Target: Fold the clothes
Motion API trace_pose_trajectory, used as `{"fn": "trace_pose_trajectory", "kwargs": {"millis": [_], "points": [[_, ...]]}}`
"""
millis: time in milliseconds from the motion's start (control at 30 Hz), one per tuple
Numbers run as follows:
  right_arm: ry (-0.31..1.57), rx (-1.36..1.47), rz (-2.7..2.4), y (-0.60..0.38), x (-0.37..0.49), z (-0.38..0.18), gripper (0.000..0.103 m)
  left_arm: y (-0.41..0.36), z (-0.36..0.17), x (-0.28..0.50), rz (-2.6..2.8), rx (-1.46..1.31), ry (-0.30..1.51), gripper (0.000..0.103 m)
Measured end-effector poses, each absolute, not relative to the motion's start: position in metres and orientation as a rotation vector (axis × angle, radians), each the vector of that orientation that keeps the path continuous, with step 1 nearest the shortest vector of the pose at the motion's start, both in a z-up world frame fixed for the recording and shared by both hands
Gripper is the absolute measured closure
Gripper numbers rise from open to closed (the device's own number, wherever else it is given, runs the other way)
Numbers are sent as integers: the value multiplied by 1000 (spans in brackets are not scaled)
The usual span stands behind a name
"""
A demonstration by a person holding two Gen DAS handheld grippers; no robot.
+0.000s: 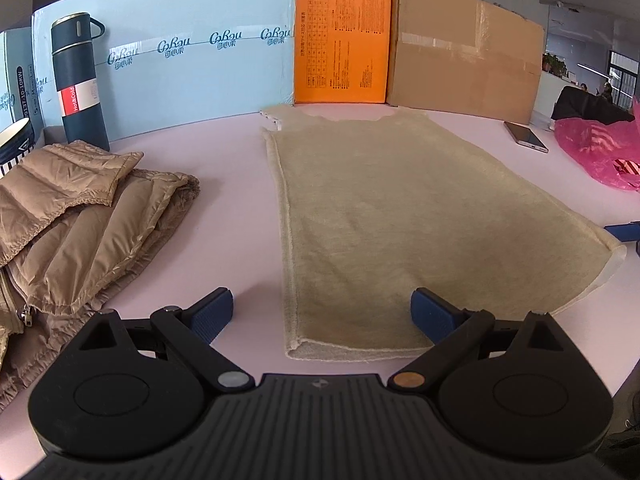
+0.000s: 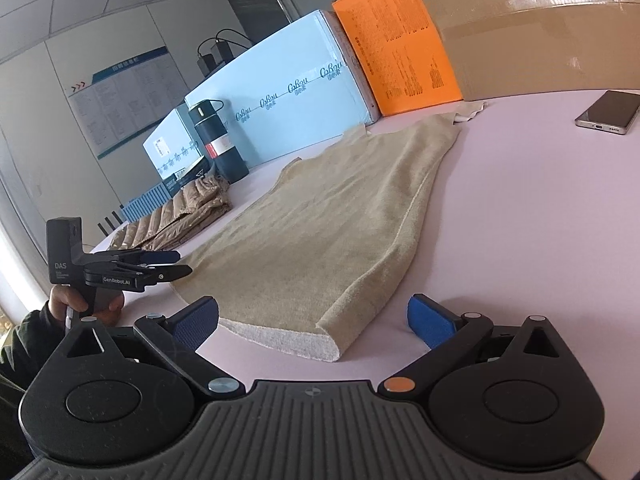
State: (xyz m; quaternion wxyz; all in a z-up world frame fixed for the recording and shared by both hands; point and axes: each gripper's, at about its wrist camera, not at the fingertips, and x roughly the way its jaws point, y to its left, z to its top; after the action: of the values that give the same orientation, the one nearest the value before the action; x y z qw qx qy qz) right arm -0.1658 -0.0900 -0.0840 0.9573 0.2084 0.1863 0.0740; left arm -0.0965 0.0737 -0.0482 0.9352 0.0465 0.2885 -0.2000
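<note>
A beige knit garment (image 1: pixel 380 216) lies flat on the pale pink table (image 1: pixel 224 216), narrowed lengthwise, its collar end toward the boxes. My left gripper (image 1: pixel 322 316) is open just above the near hem, one blue pad (image 1: pixel 212 314) over bare table and the other over the cloth, holding nothing. In the right wrist view the garment (image 2: pixel 328 232) runs away diagonally. My right gripper (image 2: pixel 313 326) is open with the thick near right corner of the hem between its fingers, not clamped. A hand (image 2: pixel 88 304) holds the left gripper (image 2: pixel 176 264) by the hem's left end.
A folded tan puffer jacket (image 1: pixel 80 216) lies at the left, with a dark thermos (image 1: pixel 78 80) behind it. A light blue box (image 1: pixel 192 60), an orange box (image 1: pixel 342 36) and a cardboard box (image 1: pixel 464 60) wall the back. A phone (image 1: pixel 526 136) and a pink bag (image 1: pixel 600 148) lie at the right.
</note>
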Motion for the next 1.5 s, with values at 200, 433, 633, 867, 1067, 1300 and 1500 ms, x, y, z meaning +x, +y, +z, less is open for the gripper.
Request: {"fn": "trace_pose_trajectory", "kwargs": {"millis": [200, 433, 633, 867, 1067, 1300, 1500], "points": [[377, 431, 137, -91, -169, -90, 80, 73, -49, -102, -396, 94, 537, 74], [305, 660, 224, -115, -175, -104, 94, 75, -48, -103, -395, 71, 528, 98], [231, 718, 265, -122, -181, -99, 96, 75, -42, -109, -401, 62, 506, 98], [186, 722, 271, -127, -192, -91, 96, 74, -28, -125, -423, 59, 459, 98], [177, 696, 239, -127, -201, -88, 96, 78, -25, -130, -409, 68, 457, 98], [224, 687, 169, -124, -200, -94, 54, 86, -32, -133, -371, 71, 457, 55], [281, 677, 219, -117, -190, -95, 53, 81, -37, -127, -402, 71, 478, 26]]}}
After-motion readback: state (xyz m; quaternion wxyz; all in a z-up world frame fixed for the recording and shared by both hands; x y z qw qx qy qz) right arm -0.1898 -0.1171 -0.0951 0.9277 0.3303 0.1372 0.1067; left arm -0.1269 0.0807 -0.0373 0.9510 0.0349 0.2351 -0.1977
